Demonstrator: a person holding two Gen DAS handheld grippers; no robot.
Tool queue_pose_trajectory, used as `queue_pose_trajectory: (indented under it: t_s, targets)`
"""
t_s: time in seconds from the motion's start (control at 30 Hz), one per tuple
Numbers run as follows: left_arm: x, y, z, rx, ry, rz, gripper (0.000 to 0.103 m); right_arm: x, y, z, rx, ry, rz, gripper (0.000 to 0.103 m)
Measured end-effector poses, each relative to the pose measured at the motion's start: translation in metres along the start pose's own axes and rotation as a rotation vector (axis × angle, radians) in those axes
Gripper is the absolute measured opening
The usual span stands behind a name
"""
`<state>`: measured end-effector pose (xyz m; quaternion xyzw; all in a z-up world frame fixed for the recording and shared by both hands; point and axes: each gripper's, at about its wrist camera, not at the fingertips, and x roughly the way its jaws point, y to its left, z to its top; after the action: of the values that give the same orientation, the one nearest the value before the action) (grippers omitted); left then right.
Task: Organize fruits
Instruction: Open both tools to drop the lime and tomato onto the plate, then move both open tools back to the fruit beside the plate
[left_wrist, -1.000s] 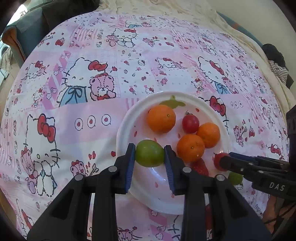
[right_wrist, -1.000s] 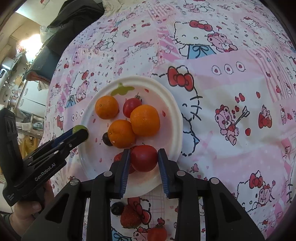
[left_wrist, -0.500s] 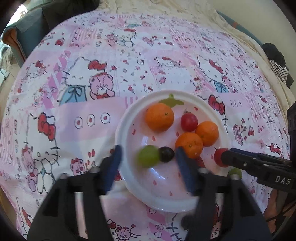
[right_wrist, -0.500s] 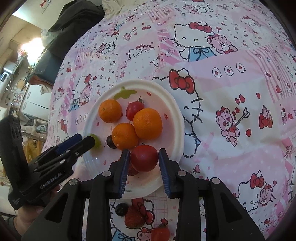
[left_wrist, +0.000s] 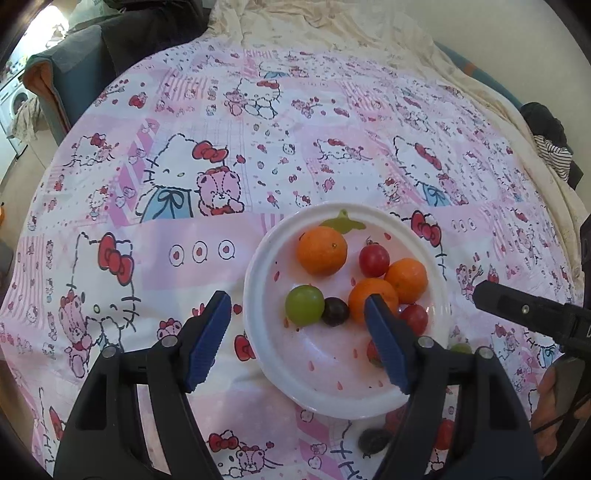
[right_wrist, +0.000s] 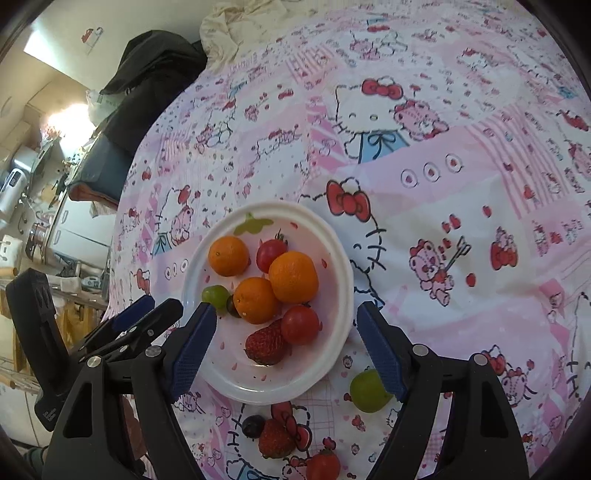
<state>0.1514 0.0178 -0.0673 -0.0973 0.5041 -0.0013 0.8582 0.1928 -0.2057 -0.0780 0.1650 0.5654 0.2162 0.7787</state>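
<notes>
White plastic plate (left_wrist: 255, 295) on a cartoon-cat bedsheet (left_wrist: 184, 206) holds three oranges (right_wrist: 293, 276), two cherry tomatoes, a green grape (left_wrist: 304, 305) and a dark grape. The left gripper (left_wrist: 297, 314) and right gripper (right_wrist: 282, 334) hover over it, jaws just sprung apart, nothing clamped. Only the right wrist view shows the plate's strawberry (right_wrist: 266, 346) fully, plus a loose green fruit (right_wrist: 367, 391), strawberries and a blueberry (right_wrist: 253, 425) on the sheet.

strawberry (left_wrist: 373, 352) mostly hidden behind left gripper (left_wrist: 297, 308), washing machine (left_wrist: 13, 101) cut off
</notes>
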Motion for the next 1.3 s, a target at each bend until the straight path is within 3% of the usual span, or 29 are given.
queue_pose_trajectory:
  t_s: [0.57, 0.77, 1.1, 1.3]
  targets:
    - [-0.061, 0.014, -0.020, -0.064, -0.103, 0.012, 0.072, -0.055, 0.010, -0.036, -0.003, -0.085, 0.020, 0.081]
    - [-0.067, 0.018, -0.036, -0.109, -0.069, -0.019, 0.072, -0.066, 0.006, -0.056, 0.009, -0.080, 0.019, 0.081]
    - [-0.073, 0.006, -0.065, -0.066, -0.032, 0.030, 0.072, -0.073, 0.000, -0.082, 0.012, -0.045, 0.004, 0.081]
    - [-0.067, 0.008, -0.075, -0.115, 0.024, -0.009, 0.072, -0.056, -0.015, -0.098, 0.025, 0.053, -0.021, 0.081]
